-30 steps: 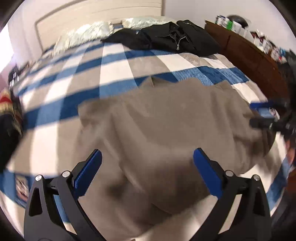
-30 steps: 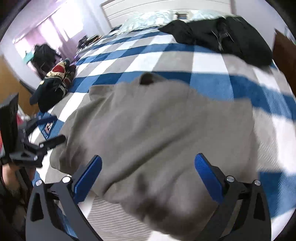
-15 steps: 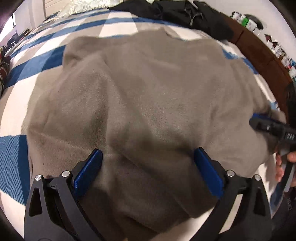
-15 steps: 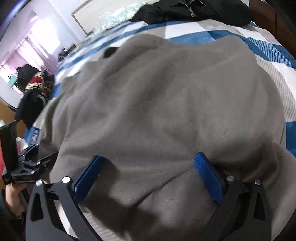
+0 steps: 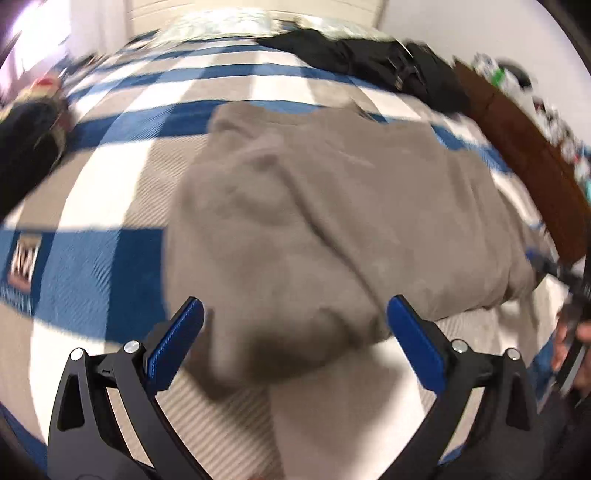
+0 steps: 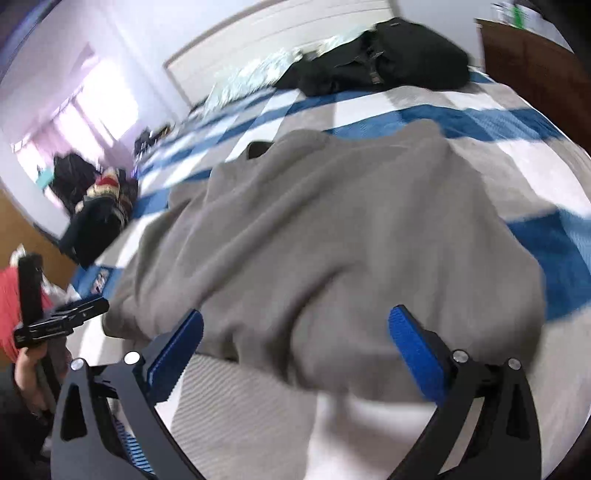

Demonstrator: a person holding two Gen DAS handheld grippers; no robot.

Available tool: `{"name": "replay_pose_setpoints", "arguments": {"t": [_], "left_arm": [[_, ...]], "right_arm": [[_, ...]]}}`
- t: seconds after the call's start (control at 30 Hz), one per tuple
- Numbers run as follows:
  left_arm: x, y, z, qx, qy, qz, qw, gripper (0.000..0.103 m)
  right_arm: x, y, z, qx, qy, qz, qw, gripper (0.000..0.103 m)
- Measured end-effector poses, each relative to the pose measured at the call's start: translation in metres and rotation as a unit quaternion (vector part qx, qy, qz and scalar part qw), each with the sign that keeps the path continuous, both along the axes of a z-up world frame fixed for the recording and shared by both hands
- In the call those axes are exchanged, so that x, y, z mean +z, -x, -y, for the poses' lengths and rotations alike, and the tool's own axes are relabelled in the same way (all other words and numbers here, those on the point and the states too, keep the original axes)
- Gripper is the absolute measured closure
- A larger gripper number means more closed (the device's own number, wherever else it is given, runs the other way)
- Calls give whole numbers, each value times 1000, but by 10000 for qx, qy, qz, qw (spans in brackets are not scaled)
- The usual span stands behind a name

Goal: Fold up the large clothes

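Your left tool (image 5: 295, 339) hangs above the near edge of the sweater (image 5: 332, 206), its two blue pads spread wide with nothing between them. Your right tool (image 6: 295, 343) is the same: pads wide apart, empty, poised over the near hem of that sweater.

The sweater, a large grey-brown fleece one, lies spread on the bed (image 5: 122, 177), on a bedspread checked in blue, white and beige. Take the sweater as your landmark. Its neck opening (image 6: 258, 149) points away from you toward the headboard (image 6: 280, 40). The fabric is rumpled, with long folds running across it, and its near edge bunches into a rounded lump just ahead of the left tool's pads. In the right wrist view the near hem sags between the pads of the right tool.

Beyond the sweater, near the headboard, a heap of black clothing (image 5: 373, 66) rests on the bedspread beside pale pillows (image 5: 221, 26). To the sweater's right runs a brown wooden dresser (image 5: 532, 158) with small blurred items on top. To its left, at the edge of the bed, sits a dark pile of clothes (image 6: 99, 214) with red and cream in it.

In the right wrist view your left tool shows at the sweater's left edge, held in your hand (image 6: 27, 373).
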State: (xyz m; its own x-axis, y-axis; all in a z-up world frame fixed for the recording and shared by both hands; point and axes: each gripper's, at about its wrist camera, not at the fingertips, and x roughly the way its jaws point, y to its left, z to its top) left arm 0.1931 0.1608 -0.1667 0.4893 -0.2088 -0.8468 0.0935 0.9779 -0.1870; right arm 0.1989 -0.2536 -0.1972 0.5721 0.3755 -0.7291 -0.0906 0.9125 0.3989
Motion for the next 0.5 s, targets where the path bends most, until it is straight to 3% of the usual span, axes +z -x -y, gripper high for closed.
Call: {"name": "replay_pose_setpoints", "arguments": {"t": [0.1, 0.23, 0.37, 0.43, 0.5], "left_arm": [[-10, 9, -33, 491, 764, -192, 9957, 6], [-28, 19, -51, 1001, 1060, -411, 9885, 6], [-43, 23, -52, 1233, 1253, -469, 9833, 6], [-55, 24, -54, 1493, 1532, -593, 9751, 6], [-68, 28, -59, 1819, 1955, -646, 9615, 6]], "right_arm": [[-4, 29, 21, -570, -374, 38, 9977, 5], [-33, 61, 54, -1379, -1035, -246, 9847, 5], [-59, 61, 63, -1516, -1442, -528, 9764, 5], [-66, 56, 65, -1629, -1575, -573, 9723, 5], [-72, 54, 69, -1787, -1727, -540, 9671, 5]]}}
